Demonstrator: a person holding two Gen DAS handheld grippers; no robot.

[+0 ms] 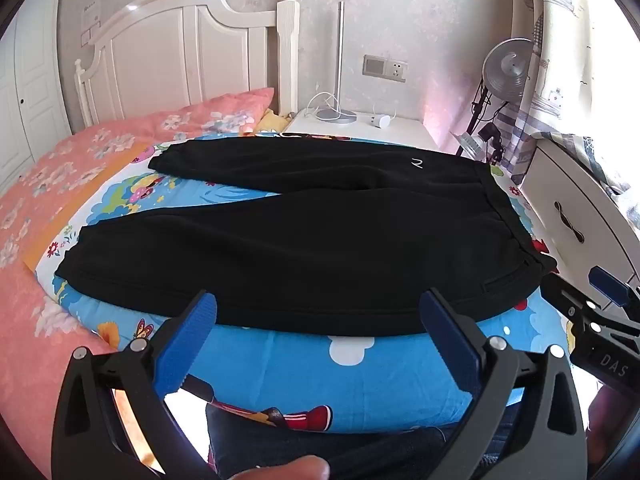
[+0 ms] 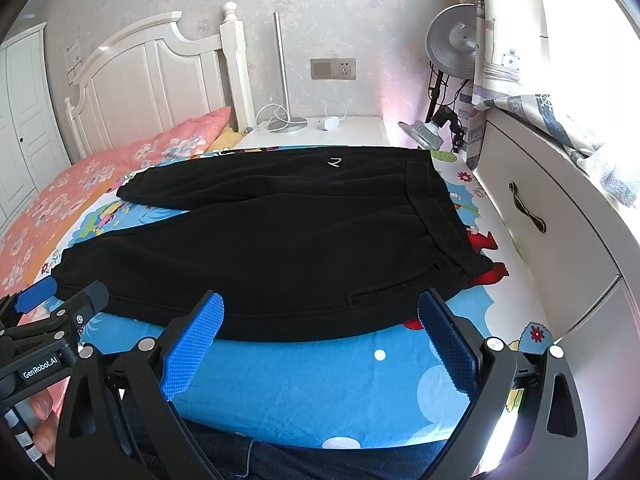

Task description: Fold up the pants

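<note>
Left gripper [image 1: 316, 344], right gripper [image 2: 320, 344]: jaws wide apart, empty, hovering at bed [image 1: 360, 376] edge. Black pants [image 1: 304, 248] flat toward 12 o'clock, long axis 9-to-3, waistband at 3, nearer right gripper.

Bright daylight came from the window [image 2: 592, 20] at right, blown-out glare there, black pants [image 1: 304, 240] lost detail, heavy fisheye bending, dark vignetted corners, focus sharp.
</note>
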